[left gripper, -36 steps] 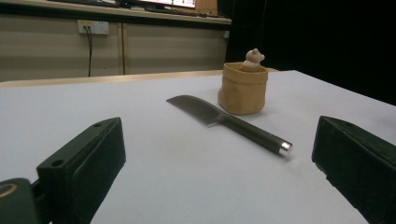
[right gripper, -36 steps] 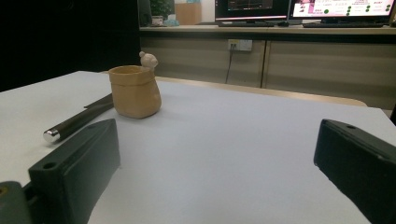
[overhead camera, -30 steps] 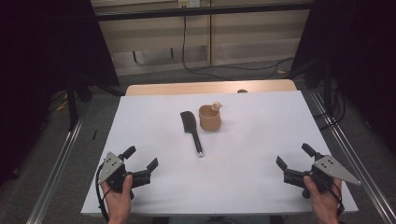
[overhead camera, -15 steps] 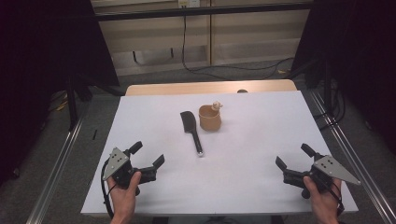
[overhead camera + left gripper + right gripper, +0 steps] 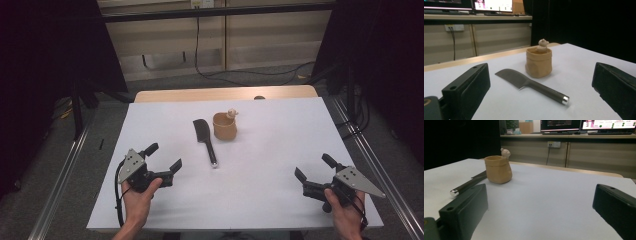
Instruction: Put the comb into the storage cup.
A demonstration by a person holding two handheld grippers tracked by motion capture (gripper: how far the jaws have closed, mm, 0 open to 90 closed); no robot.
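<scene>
The left gripper (image 5: 163,157) hovers just above the white desk (image 5: 270,150) near its front left corner, held in the person's left hand (image 5: 137,197). Its two black jaws are spread wide with nothing between them. In the left gripper view the jaws rise at either side of the frame, and the knife (image 5: 530,85) lies ahead of them, between the two, well apart from both. The knife is dark, with a broad cleaver-like blade pointing away from the left gripper and a rounded handle whose shiny metal end cap faces back toward it. It lies flat on the desk.

Just beyond the knife's blade, ahead of the left gripper and a little to its right, stands a small tan cup (image 5: 538,62) shaped like a crumpled paper bag, upright, with a little pale figure (image 5: 542,45) perched on its far rim. Cup and blade sit just beside each other; whether they touch I cannot tell.

The right gripper (image 5: 314,170) is low over the desk near the front right corner, held in the right hand (image 5: 346,210), its jaws likewise spread and empty. From the right gripper view, the cup (image 5: 497,169) stands ahead and to the left, with the knife handle (image 5: 466,185) reaching out from behind it toward the left jaw, still well apart from it.

Both grippers are far from each other, with bare desk between them.
</scene>
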